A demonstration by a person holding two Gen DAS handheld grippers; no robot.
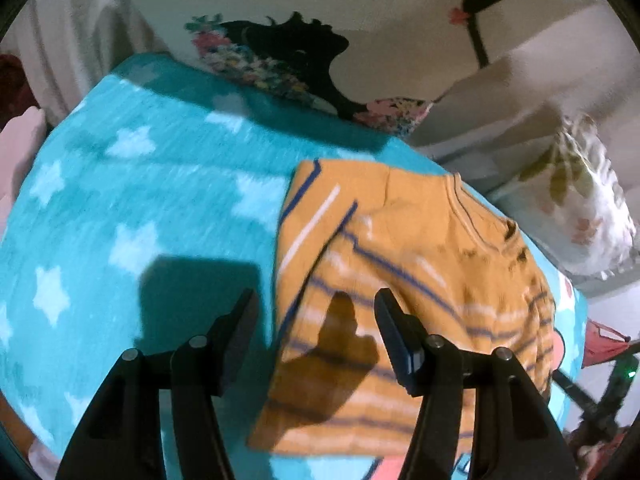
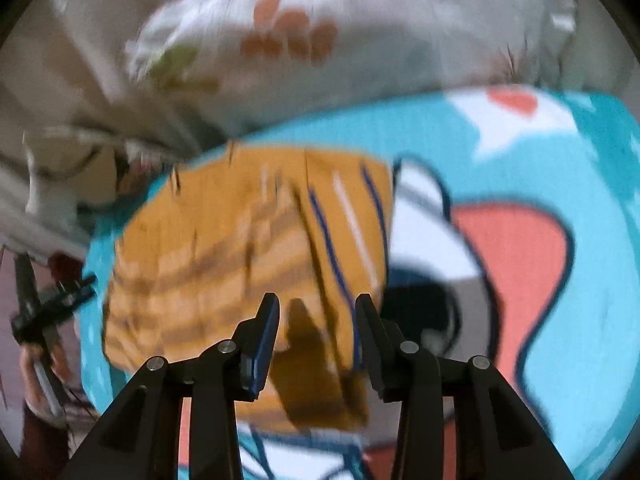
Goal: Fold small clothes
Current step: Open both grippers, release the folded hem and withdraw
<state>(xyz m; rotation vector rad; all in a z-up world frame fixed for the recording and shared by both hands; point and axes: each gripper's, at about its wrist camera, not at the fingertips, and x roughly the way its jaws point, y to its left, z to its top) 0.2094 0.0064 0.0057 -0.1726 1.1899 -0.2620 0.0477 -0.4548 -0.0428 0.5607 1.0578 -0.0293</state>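
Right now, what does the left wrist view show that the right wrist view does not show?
Only the left wrist view shows the white stars on the blanket, the black silhouette print behind it, and the open left gripper.

Only the right wrist view shows the blanket's large cartoon print and the open right gripper.

Both show the orange striped shirt flat on the turquoise blanket, and the flowered pillow.

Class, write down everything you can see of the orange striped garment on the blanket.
The orange garment is a small knit-looking top with blue and white stripes and a ribbed neckline. It lies flat, partly folded, one striped sleeve turned in over the body, on the turquoise star blanket. Only the blanket touches it; shadows of the tongs fall across its lower part.
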